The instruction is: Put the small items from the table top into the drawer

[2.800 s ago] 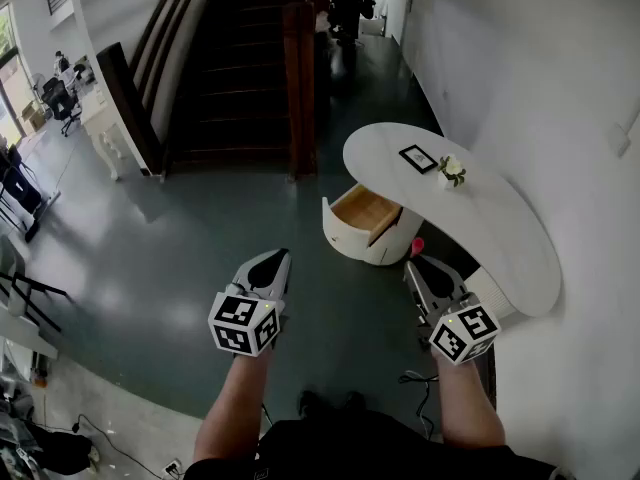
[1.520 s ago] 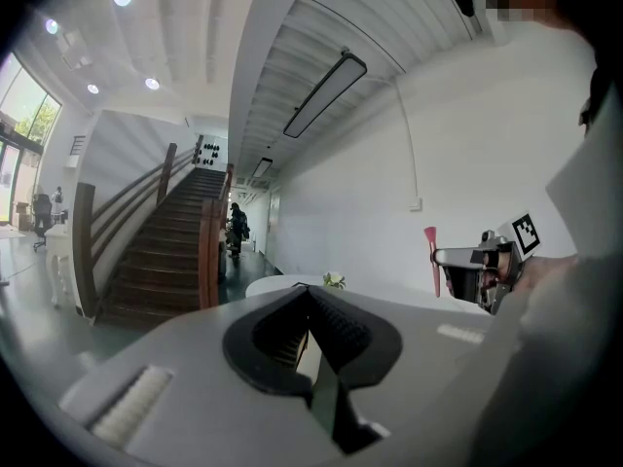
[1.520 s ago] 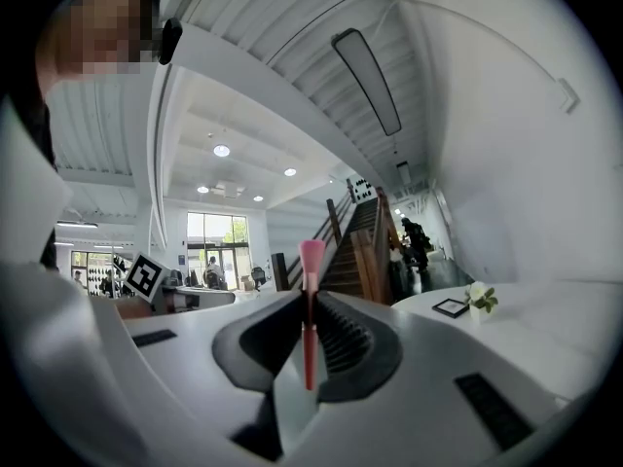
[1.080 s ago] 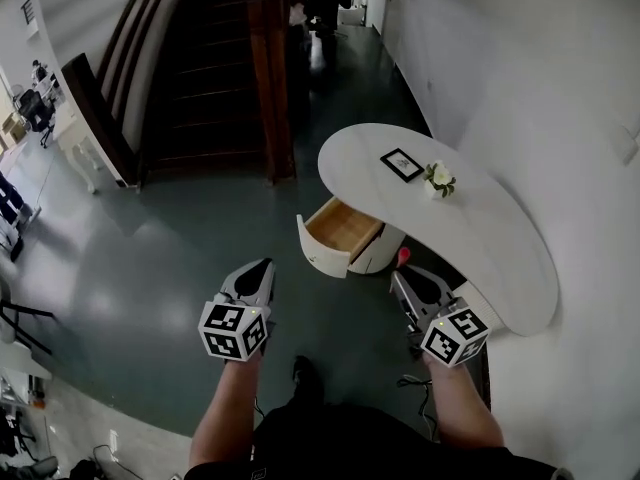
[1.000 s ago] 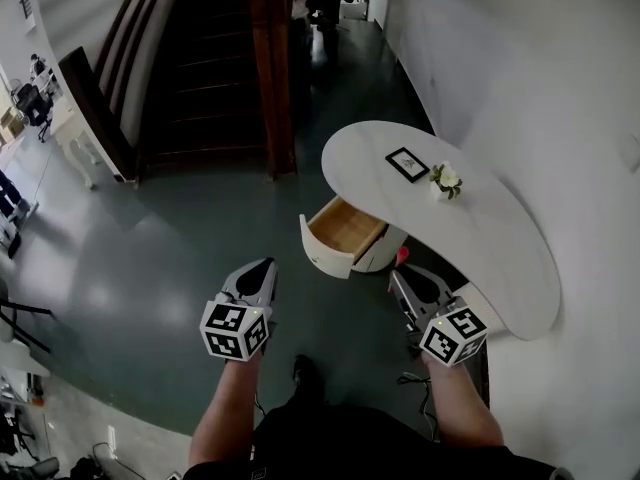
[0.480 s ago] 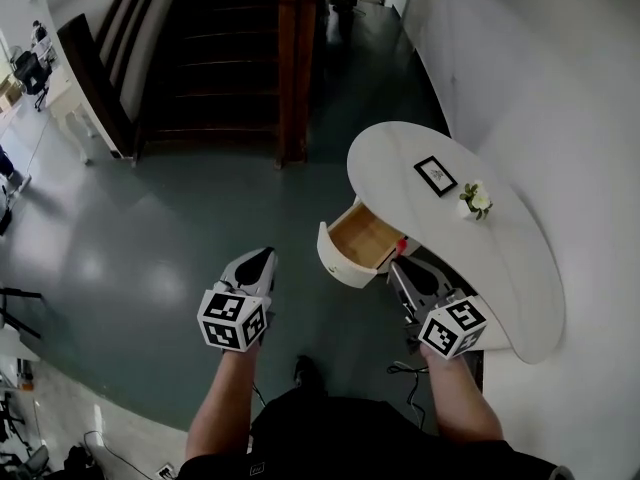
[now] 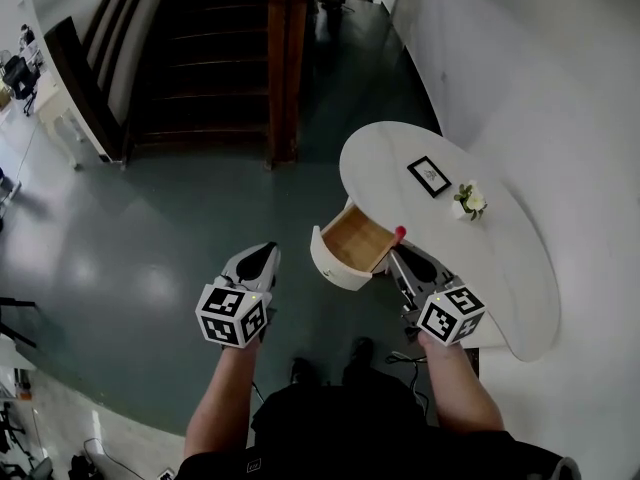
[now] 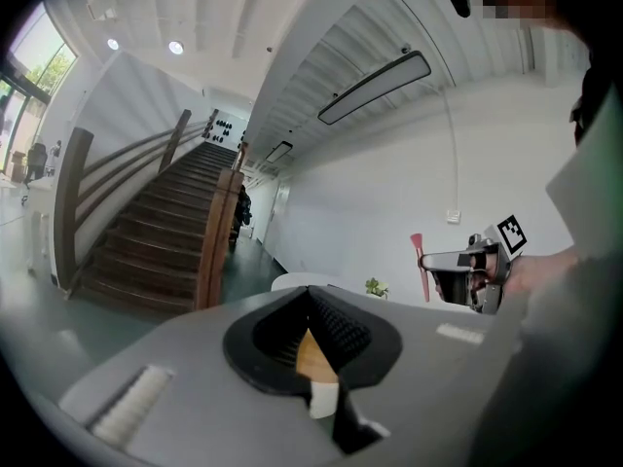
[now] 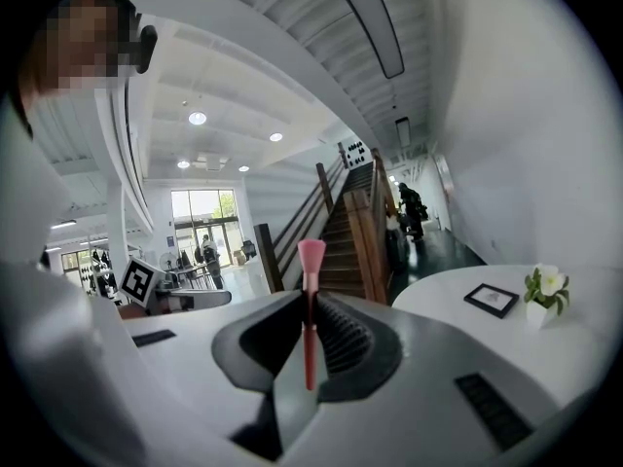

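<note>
nearer than before, the white surface (image 7: 500,268) curves at 3 o'clock, its open drawer (image 7: 352,243) central. left claw (image 7: 266,253) at 8 o'clock is closed on nothing. right claw (image 7: 399,254) clamps a pink stick (image 7: 400,234), tip beside the drawer's 3 o'clock edge.

This looks like the open ground-floor hall of an office building: a wide dark wooden staircase (image 7: 215,48) rises at 12 o'clock from a polished grey-green floor (image 7: 150,228), and an office chair (image 7: 18,73) stands among desks at 10 o'clock. At 3 o'clock a white half-round table (image 7: 500,268) against the plain white wall (image 7: 540,88) carries a framed picture (image 7: 429,176) and a small pot of flowers (image 7: 467,201). The right gripper view adds tall entrance windows (image 9: 204,212) and round ceiling lights (image 9: 198,118).
</note>
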Demonstrator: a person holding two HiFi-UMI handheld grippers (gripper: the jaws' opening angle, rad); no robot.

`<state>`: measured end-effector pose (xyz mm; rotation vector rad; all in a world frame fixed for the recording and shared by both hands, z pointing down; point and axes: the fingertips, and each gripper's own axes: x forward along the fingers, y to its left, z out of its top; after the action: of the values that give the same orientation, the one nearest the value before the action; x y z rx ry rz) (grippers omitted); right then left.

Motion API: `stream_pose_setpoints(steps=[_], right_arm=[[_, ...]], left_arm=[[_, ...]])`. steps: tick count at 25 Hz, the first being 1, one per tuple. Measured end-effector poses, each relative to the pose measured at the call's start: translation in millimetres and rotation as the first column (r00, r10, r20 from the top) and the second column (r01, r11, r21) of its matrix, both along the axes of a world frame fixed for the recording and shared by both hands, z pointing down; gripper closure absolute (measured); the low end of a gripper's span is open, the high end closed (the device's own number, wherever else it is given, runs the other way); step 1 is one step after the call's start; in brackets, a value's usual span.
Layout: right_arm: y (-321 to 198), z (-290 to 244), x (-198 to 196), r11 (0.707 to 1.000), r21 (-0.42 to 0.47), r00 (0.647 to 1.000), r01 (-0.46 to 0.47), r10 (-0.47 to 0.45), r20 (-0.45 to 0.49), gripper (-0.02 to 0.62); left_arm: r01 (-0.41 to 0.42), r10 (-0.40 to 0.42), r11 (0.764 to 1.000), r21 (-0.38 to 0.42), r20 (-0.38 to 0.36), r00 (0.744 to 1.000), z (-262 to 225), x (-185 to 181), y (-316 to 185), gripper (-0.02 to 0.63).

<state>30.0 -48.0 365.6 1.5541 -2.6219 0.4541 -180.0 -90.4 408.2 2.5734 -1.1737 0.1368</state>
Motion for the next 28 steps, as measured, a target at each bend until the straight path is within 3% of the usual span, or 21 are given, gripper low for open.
stream_pose_setpoints(steps=[8,13,19,28], right_arm=[[-54.5,-3.0,60.6,0.999,0.021,0.999,0.033,-0.034,0.023,0.543],[-101.8,5.8,94.1,0.992,0.015,0.991,0.125,-0.125,0.041,0.542],[-134.3,37.8,125.0,0.970,-0.062,0.970,0.234,-0.229,0.078,0.541],[-160.5,62.3,127.4,0.947,-0.112,0.952,0.300,-0.290,0.097,0.543]], left_arm=[[-0.002,0.002,1.000,-0.019,0.034,0.999,0.2,57.4,-32.8,0.595],[0.030,-0.028,0.999,-0.022,0.091,0.995,4.2,107.4,-68.2,0.595],[0.073,-0.067,0.996,-0.044,0.128,0.990,11.9,163.8,-100.2,0.595],[0.117,-0.100,0.988,-0.101,0.160,0.982,37.0,174.6,-111.1,0.595]])
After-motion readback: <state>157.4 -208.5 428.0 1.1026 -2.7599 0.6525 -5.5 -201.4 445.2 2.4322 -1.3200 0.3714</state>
